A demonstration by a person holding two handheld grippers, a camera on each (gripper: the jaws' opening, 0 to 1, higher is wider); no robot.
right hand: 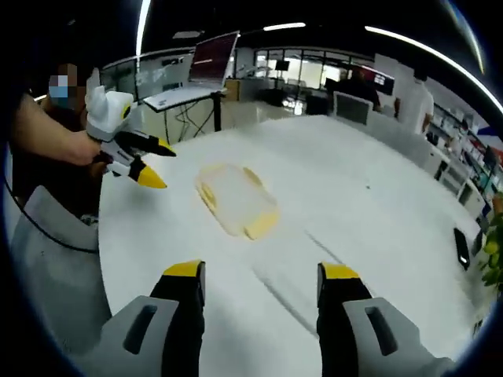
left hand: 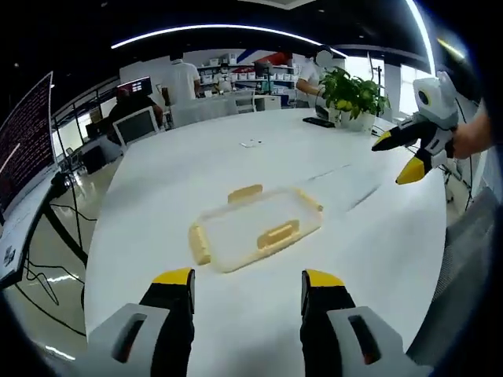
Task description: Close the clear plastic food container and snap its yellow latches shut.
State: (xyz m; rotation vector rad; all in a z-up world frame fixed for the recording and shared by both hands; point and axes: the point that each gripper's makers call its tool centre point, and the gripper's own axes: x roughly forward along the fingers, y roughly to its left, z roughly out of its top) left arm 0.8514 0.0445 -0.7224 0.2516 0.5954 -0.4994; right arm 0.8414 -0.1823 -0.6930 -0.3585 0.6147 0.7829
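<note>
Left gripper view: left gripper (left hand: 247, 284) hovers above the near edge of the white table (left hand: 157, 196), jaws wide apart and holding nothing. Clear plastic food container (left hand: 255, 226) lies flat near the middle of the table, just beyond the jaw tips, with yellow latches (left hand: 277, 235) along its sides. Right gripper (left hand: 401, 155) enters over the table's right edge, held in a hand (left hand: 471, 137), its yellow-tipped jaws parted and empty. Potted plant (left hand: 354, 96) stands at the far right edge; a dark flat device (left hand: 318, 122) lies beside it.

Right gripper view: right gripper (right hand: 262, 271) has jaws spread wide, empty, over the table (right hand: 377, 204). Container (right hand: 236, 200) rests ahead, untouched. Left gripper (right hand: 153, 165) hangs over the left edge, well apart from the container. Open laptop (right hand: 196, 75) sits on a separate desk beyond.
</note>
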